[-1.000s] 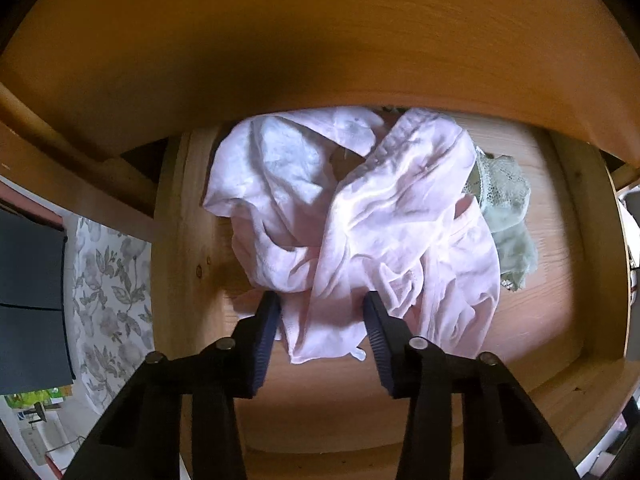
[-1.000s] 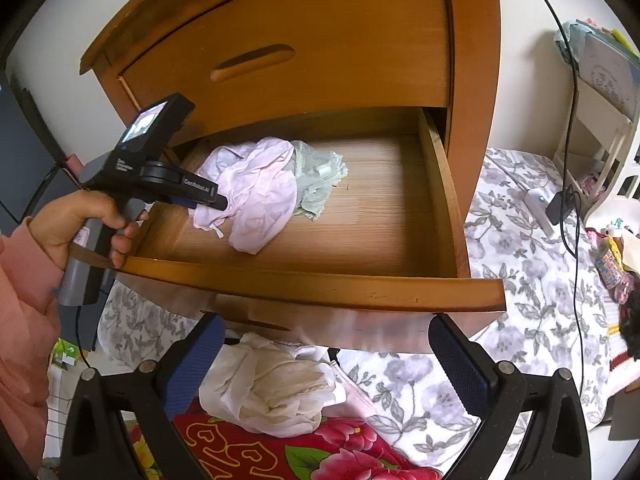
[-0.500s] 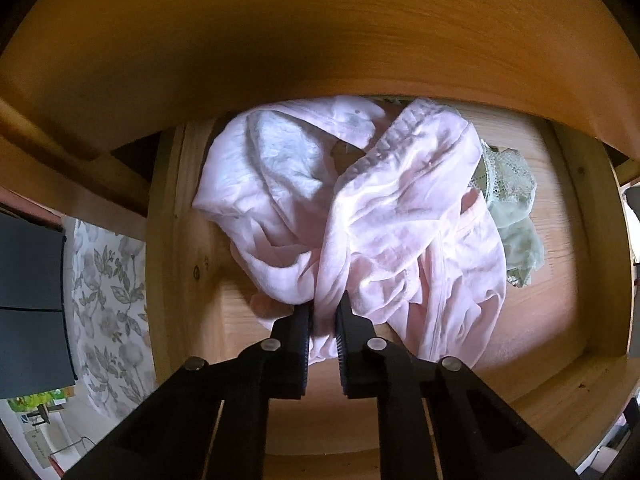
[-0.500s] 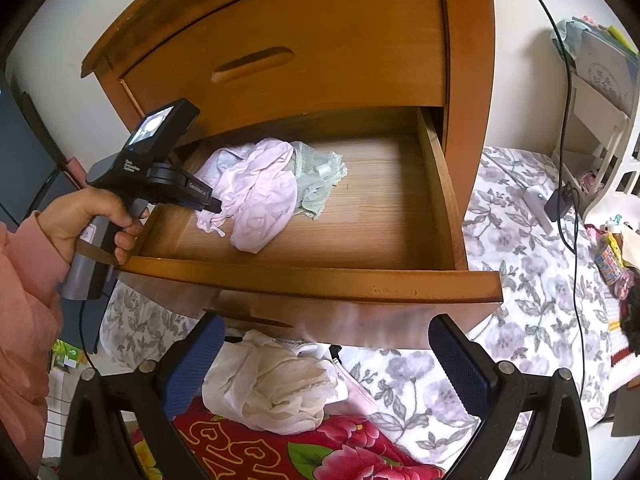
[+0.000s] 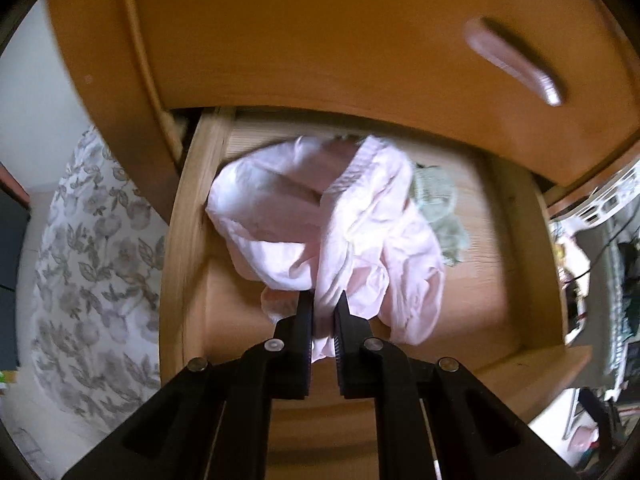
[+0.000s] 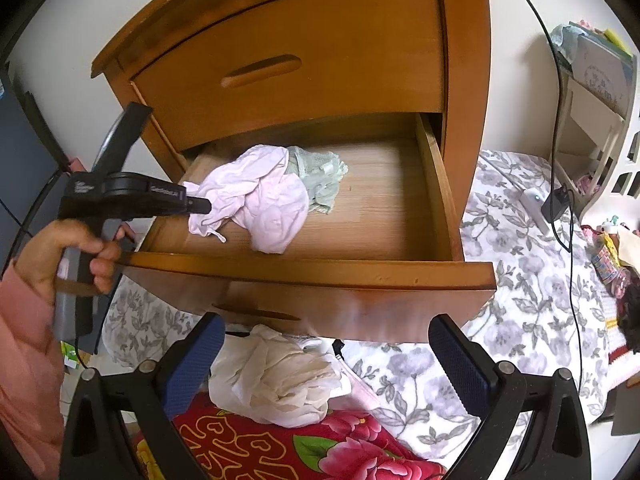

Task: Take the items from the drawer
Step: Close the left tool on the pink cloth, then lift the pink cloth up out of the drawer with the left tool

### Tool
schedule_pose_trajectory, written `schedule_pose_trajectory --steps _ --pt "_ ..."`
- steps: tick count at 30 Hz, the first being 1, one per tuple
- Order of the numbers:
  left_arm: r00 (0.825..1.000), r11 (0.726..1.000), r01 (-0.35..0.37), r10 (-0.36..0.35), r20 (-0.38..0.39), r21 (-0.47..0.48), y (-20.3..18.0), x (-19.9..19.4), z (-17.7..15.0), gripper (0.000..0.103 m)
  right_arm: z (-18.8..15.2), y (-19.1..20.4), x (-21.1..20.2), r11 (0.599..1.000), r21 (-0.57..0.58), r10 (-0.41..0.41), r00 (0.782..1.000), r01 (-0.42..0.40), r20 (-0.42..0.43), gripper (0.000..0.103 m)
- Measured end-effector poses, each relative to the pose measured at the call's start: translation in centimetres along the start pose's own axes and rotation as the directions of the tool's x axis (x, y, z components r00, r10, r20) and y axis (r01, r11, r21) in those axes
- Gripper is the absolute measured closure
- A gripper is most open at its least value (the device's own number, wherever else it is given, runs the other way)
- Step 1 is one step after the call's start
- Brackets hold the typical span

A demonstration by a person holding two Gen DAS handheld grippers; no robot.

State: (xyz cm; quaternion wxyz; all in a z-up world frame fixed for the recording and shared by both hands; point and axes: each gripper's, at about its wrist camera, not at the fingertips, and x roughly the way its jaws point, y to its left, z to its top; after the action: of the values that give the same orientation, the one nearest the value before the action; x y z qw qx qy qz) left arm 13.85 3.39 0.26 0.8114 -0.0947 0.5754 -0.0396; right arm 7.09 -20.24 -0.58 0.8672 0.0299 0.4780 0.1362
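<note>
A crumpled pale pink garment (image 5: 348, 232) (image 6: 260, 196) lies in the open lower drawer (image 6: 400, 272) of a wooden nightstand. My left gripper (image 5: 323, 304) (image 6: 200, 205) is shut on the garment's near left edge, cloth pinched between its fingers. A pale green lacy item (image 5: 440, 208) (image 6: 320, 176) lies behind and right of the pink one, partly under it. My right gripper (image 6: 324, 356) hangs open in front of the drawer, below its front panel, with nothing between its fingers.
A cream cloth (image 6: 276, 380) lies on a red floral blanket (image 6: 280, 448) under the drawer front. A grey floral bedsheet (image 6: 520, 280) spreads to the right, with a cable and white shelf (image 6: 592, 92) beyond. The upper drawer (image 6: 296, 64) is closed. A person's hand and pink sleeve (image 6: 28, 320) hold the left gripper.
My left gripper closed on the pink garment's edge and has drawn back and up, lifting and pulling the cloth toward the drawer's left front. The right gripper stayed open and moved a little closer.
</note>
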Motion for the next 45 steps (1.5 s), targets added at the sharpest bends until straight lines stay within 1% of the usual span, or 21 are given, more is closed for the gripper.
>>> schedule_pose_trajectory --steps 5,9,13,17,20,26,29,31,35,38,41,42,44,45 --pt "0.997 0.998 0.061 -0.060 0.043 -0.024 -0.5 -1.7 -1.5 0.094 -0.2 0.5 -0.5 1.000 -0.008 0.001 1.000 -0.001 0.006 0.000" --pt "0.994 0.995 0.093 -0.090 0.069 -0.032 -0.7 -3.0 -3.0 0.094 -0.3 0.7 -0.9 1.000 -0.011 0.002 1.000 -0.002 0.011 0.000" --pt "0.990 0.993 0.115 -0.112 0.089 -0.032 -0.7 -4.2 -3.6 0.094 -0.5 0.8 -1.4 1.000 -0.009 0.000 1.000 0.000 0.017 0.000" --pt "0.988 0.992 0.126 -0.122 0.096 -0.031 -0.8 -5.2 -3.2 0.094 -0.6 0.9 -1.8 1.000 -0.009 0.001 1.000 0.000 0.022 0.000" --pt "0.986 0.993 0.120 -0.116 0.119 -0.021 -1.1 -6.3 -2.6 0.094 -0.7 1.0 -2.1 1.000 -0.010 0.002 1.000 -0.001 0.026 0.000" --pt "0.974 0.990 0.134 -0.123 0.193 -0.045 -0.9 -8.1 -0.9 0.095 -0.9 1.0 -2.7 1.000 -0.008 -0.005 0.999 0.005 0.035 0.000" --pt "0.959 0.985 0.164 -0.148 0.243 -0.047 -0.5 -10.0 -0.8 0.095 -1.1 1.0 -3.1 1.000 -0.009 -0.009 0.999 0.009 0.040 0.000" --pt "0.950 0.984 0.176 -0.158 0.269 -0.042 -0.5 -11.1 -1.0 0.095 -1.1 1.0 -3.2 1.000 -0.006 -0.012 0.999 0.012 0.042 0.000" --pt "0.927 0.981 0.193 -0.173 0.333 -0.026 -0.2 -13.9 -1.6 0.095 -1.2 1.3 -3.5 1.000 -0.011 -0.012 0.999 0.013 0.047 0.000" --pt "0.907 0.980 0.201 -0.182 0.380 -0.011 -0.4 -16.0 -2.1 0.095 -1.3 1.8 -3.9 1.000 -0.023 -0.008 0.999 0.009 0.051 0.000" --pt "0.883 0.976 0.215 -0.199 0.425 0.010 -0.6 -18.2 -2.7 0.095 -1.4 2.2 -4.2 0.999 -0.031 -0.007 0.998 0.009 0.055 0.000" --pt "0.872 0.974 0.226 -0.211 0.441 0.019 -0.7 -19.1 -3.1 0.095 -1.4 2.3 -4.3 0.999 -0.032 -0.008 0.998 0.010 0.057 0.000" --pt "0.860 0.971 0.238 -0.223 0.459 0.026 -0.9 -20.1 -3.5 0.095 -1.4 2.6 -4.6 0.999 -0.034 -0.010 0.998 0.012 0.061 0.000" --pt "0.851 0.969 0.247 -0.232 0.471 0.031 -1.0 -20.9 -3.9 0.095 -1.5 2.7 -4.8 0.999 -0.035 -0.010 0.998 0.012 0.064 0.000"
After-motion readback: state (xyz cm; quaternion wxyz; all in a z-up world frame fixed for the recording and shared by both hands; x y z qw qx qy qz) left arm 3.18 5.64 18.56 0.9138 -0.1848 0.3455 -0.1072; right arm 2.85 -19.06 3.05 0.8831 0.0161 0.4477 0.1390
